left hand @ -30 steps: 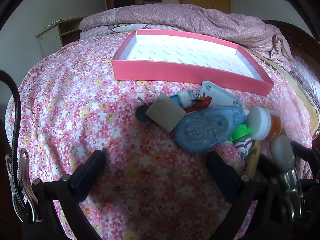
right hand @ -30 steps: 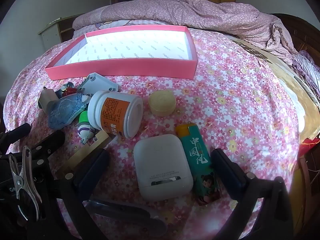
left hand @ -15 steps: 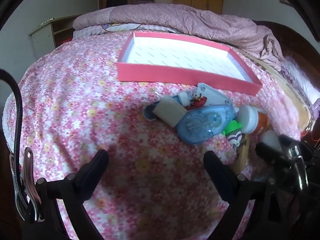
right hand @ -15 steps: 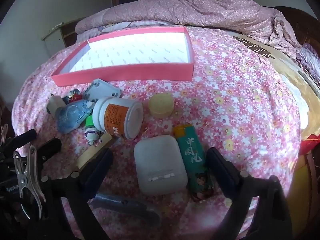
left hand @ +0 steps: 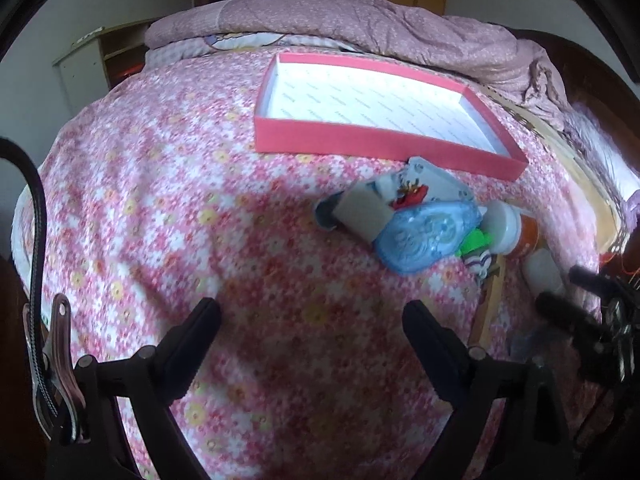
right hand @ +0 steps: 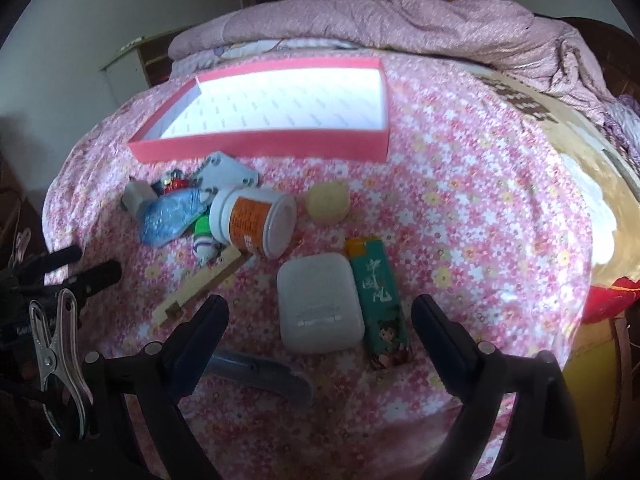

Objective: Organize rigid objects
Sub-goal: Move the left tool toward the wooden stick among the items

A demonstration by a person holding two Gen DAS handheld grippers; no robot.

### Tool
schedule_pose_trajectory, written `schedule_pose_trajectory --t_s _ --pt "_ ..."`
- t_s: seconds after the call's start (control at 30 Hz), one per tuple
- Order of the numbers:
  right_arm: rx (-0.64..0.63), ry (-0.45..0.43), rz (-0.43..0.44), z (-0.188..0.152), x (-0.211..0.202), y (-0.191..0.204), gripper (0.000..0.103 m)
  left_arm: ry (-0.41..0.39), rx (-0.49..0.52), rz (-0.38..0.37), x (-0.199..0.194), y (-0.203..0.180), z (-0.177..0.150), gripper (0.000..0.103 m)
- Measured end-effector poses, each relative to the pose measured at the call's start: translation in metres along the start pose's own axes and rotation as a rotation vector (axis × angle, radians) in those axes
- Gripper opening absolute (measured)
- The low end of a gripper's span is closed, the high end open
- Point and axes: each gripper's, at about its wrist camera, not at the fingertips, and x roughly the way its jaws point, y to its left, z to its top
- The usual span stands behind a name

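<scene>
A pink shallow box (left hand: 384,144) with a white inside lies on the floral bedspread; it also shows in the right wrist view (right hand: 264,148). In front of it lies a pile: a blue correction-tape dispenser (left hand: 424,232), a white pill bottle with an orange label (right hand: 252,220), a yellow round tin (right hand: 327,201), a white earbud case (right hand: 320,312), a green lighter (right hand: 380,300), a wooden stick (right hand: 200,284) and a grey knife (right hand: 260,372). My left gripper (left hand: 312,320) is open and empty, short of the pile. My right gripper (right hand: 320,320) is open, its fingers either side of the case and lighter.
A rumpled pink quilt (right hand: 400,28) is heaped at the head of the bed. A small cabinet (left hand: 92,68) stands at the far left. A wooden bed frame (right hand: 592,240) runs along the right edge. The other gripper (right hand: 60,272) shows at the left of the right wrist view.
Both grippers have pulled back and risen, so the pile and the box look smaller and farther. The objects on the bed have not moved.
</scene>
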Motion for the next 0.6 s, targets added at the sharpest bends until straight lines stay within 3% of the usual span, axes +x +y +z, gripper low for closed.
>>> schedule_pose_trajectory --t_s 0.3,0.6 --pt "0.005 0.024 0.056 -0.002 -0.004 -0.008 0.094 -0.019 -0.005 -0.049 0.001 -0.007 0.016 0.091" --pt "-0.028 -0.015 0.0 -0.004 -0.004 -0.006 0.071 -0.004 0.044 -0.109 -0.009 -0.026 0.008 0.09"
